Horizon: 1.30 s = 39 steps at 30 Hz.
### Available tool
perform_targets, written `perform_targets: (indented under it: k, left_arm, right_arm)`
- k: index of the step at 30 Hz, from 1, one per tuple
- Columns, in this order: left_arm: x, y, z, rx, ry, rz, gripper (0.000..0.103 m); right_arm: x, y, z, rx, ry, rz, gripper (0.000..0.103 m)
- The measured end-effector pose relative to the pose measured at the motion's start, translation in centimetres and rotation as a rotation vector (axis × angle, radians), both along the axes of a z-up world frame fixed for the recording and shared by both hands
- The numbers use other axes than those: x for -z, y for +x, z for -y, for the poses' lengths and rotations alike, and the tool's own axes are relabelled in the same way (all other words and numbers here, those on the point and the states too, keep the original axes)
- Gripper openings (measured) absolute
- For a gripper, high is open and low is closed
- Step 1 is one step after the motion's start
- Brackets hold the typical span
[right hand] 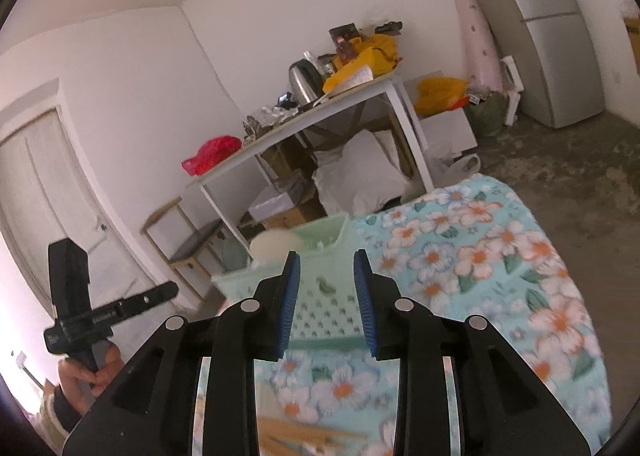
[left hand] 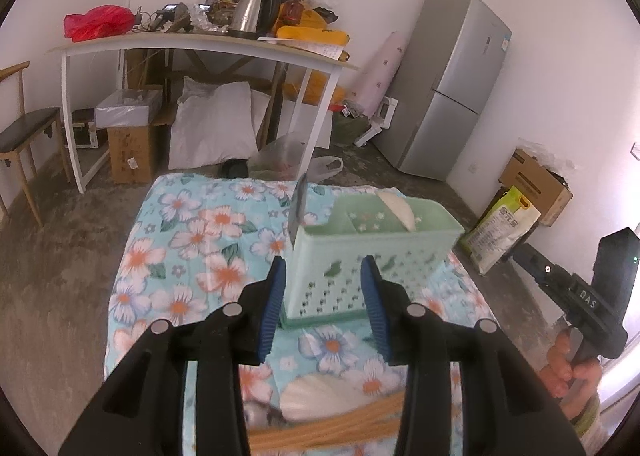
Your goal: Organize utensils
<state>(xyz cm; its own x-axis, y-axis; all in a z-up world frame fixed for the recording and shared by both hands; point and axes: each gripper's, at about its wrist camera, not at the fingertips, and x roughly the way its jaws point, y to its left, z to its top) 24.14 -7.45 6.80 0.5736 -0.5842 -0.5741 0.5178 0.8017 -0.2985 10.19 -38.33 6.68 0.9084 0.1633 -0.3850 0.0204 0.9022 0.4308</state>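
While both tools hover: nothing is gripped
Left tool [left hand: 324, 292]: jaws partly apart, empty, aimed at the basket's near wall
Right tool [right hand: 326, 288]: jaws partly apart, empty, basket seen between the pads
Basket [left hand: 372, 252]: mint green, upright on the floral table [left hand: 192, 240]
In basket: a white spoon [left hand: 396, 209] in a rear compartment; a knife [left hand: 299, 207] upright at its left end
Chopsticks [left hand: 332, 426]: lying loose on the table, below the left tool
Hand [left hand: 568, 372]: grips the right tool's handle

basket [left hand: 360, 256] on table [left hand: 192, 256], chopsticks [left hand: 320, 428] nearer
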Motion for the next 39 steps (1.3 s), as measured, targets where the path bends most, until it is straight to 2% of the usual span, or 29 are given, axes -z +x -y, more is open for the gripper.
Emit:
perform_targets:
  k: [5, 9, 16, 23, 25, 28, 33, 39]
  left_arm:
    - [1.0, -3.1, -1.9, 0.001, 0.000, -0.026, 0.044]
    - [3.0, -5.5, -3.7, -0.014, 0.019, -0.066, 0.045]
    - [7.0, -10.2, -7.5, -0.087, -0.070, -0.167, 0.045]
    - [10.4, -12.1, -7.7, -0.073, -0.061, -0.225, 0.045]
    - [11.0, -11.9, -7.3, -0.058, -0.057, -0.245, 0.045]
    - [11.7, -11.4, -6.7, -0.039, -0.104, -0.288, 0.045]
    - [11.1, -10.1, -5.7, -0.035, -0.125, -0.264, 0.041]
    - [12.8, -7.1, -5.4, -0.069, -0.225, -0.424, 0.038]
  right_arm:
    - [0.8, -3.4, -2.9, -0.032, -0.090, -0.073, 0.037]
    - [3.0, -4.9, -5.3, -0.067, -0.116, -0.168, 0.042]
    - [8.6, -6.8, -7.3, -0.075, -0.065, -0.350, 0.042]
    - [12.8, -7.0, -6.9, -0.039, -0.009, -0.482, 0.042]
    - [13.3, -7.2, -6.8, -0.039, 0.017, -0.481, 0.042]
    - [13.3, -7.2, -6.8, -0.041, 0.011, -0.479, 0.042]
    - [13.3, -7.4, -6.4, -0.053, 0.024, -0.475, 0.042]
    - [13.5, -7.5, -6.5, -0.054, 0.039, -0.460, 0.042]
